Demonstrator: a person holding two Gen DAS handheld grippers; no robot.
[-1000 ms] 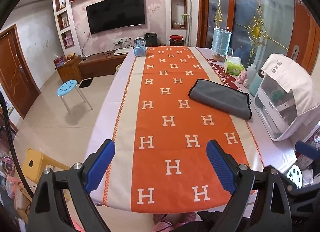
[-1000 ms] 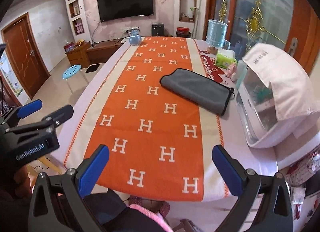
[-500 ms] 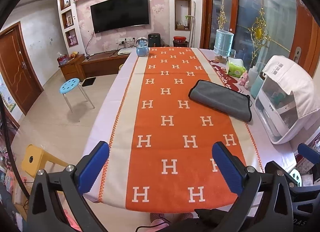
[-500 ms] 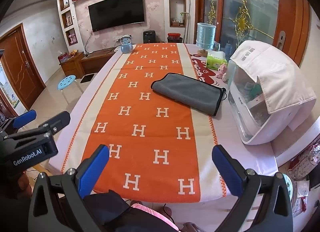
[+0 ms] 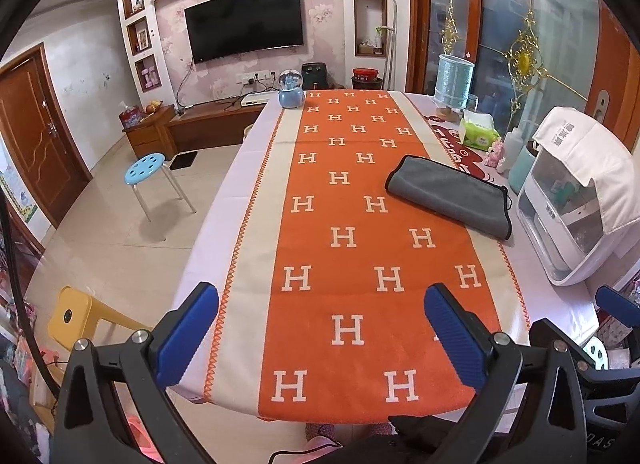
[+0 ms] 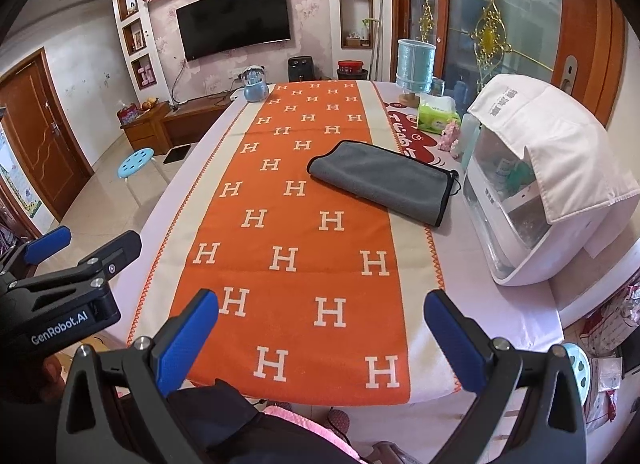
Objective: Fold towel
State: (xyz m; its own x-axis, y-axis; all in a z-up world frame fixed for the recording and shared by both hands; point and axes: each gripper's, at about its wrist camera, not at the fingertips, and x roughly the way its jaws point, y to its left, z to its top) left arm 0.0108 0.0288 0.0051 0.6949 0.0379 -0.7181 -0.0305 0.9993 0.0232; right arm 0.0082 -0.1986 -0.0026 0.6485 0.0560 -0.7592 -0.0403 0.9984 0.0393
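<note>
Toward the right edge of the table (image 5: 224, 200), about halfway along its length, the grey towel (image 5: 448, 194) lies flat and already doubled over, with its rounded fold toward the far end and its black-bound edges toward the near right. It rests partly on the orange runner (image 5: 344, 248) and partly on the pale border beside it, set at a slant to the table's edges. Just beyond it, along the same right edge, stands a white appliance (image 6: 536, 200) with a white cloth draped over its top, close enough that a gripper coming at the towel's bound edge from that side would have little room. Further along that edge sit a green tissue pack (image 6: 436, 114) and a blue jar (image 6: 416, 66), and a small blue globe ornament (image 5: 291, 93) stands at the far end; none of these touches the towel. The left gripper (image 5: 320, 338) hangs above the near edge with its blue pads spread wide and nothing between them. The right gripper (image 6: 320, 338) is likewise wide apart and empty, held over the near edge a little further right. Both are well apart from the towel, which suggests the step in hand is the approach. Since the towel lies on the right, the right gripper is the better placed to take a near corner first. The next fold will probably call for pinching the bound edge's two corners and carrying them across, and the slant may need squaring so the layers line up.
</note>
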